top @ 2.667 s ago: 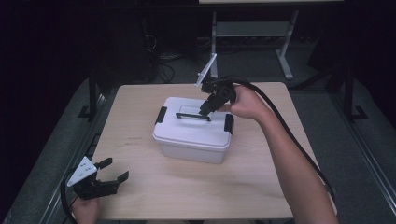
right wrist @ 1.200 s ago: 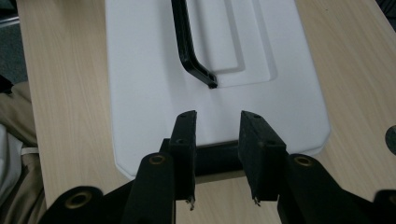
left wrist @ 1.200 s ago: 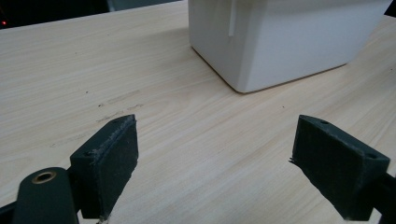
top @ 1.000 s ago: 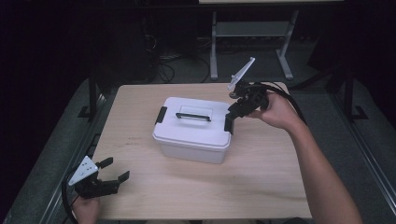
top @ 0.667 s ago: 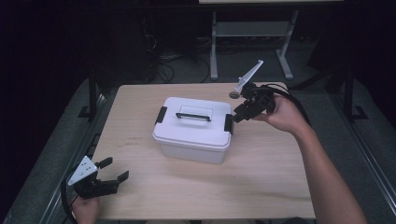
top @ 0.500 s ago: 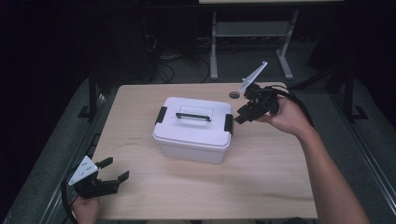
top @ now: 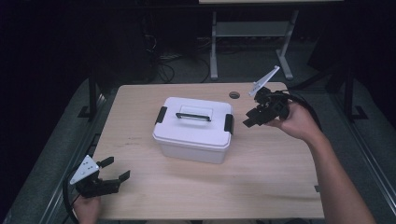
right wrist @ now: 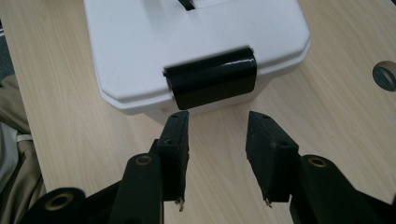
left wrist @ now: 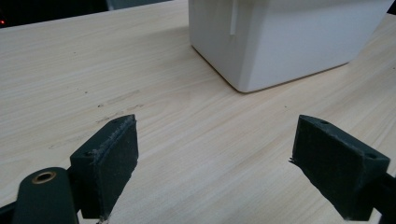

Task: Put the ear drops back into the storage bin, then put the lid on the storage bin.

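Just beside the white box (top: 194, 128), your right gripper (right wrist: 217, 126), jaws half-open and empty, faces the black latch (right wrist: 210, 84); approach squarely, hook its lower edge.

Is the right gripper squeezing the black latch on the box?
No, the right gripper is open just short of the black latch, touching nothing.

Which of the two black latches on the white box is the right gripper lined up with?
The latch on the box's right end, facing the right gripper; in the right gripper view it sits just beyond the open jaws. The other latch is on the far, left end.
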`<control>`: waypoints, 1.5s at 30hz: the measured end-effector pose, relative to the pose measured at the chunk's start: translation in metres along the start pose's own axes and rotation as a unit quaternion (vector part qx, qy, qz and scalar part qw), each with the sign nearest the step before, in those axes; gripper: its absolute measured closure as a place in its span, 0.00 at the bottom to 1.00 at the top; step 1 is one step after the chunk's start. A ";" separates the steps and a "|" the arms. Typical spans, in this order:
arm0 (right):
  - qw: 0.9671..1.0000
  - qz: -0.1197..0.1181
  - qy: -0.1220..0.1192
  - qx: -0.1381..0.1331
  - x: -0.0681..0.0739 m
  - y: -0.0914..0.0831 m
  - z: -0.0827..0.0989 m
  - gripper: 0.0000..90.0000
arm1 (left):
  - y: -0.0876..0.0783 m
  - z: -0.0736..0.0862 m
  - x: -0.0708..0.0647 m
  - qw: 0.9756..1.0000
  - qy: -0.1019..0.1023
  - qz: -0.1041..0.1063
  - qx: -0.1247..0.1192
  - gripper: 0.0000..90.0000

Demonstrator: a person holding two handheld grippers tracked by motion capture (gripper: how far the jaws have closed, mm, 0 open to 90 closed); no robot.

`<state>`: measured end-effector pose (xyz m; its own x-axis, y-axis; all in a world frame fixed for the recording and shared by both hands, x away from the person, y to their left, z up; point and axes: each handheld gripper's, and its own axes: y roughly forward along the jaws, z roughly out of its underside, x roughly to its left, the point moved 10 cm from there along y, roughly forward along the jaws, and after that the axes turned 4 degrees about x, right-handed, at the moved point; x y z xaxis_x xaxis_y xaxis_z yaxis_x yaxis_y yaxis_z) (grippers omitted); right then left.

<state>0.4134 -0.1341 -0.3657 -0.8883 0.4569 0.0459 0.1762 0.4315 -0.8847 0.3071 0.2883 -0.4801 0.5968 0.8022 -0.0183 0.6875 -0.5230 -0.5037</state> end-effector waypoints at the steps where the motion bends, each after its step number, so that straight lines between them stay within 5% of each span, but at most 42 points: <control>1: 1.000 0.001 0.000 -0.002 0.000 -0.001 0.002 0.65 | 0.000 0.000 0.000 1.000 0.000 0.001 0.000 0.15; 45: 0.998 -0.010 0.054 -0.004 -0.002 0.016 0.072 0.61 | -0.001 0.001 0.000 1.000 -0.001 -0.003 -0.001 0.15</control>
<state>0.3874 -0.1843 -0.4131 -0.8404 0.5299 0.1132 0.1637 0.4474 -0.8792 0.3061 0.2895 -0.4798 0.5919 0.8059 -0.0161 0.6920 -0.5183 -0.5024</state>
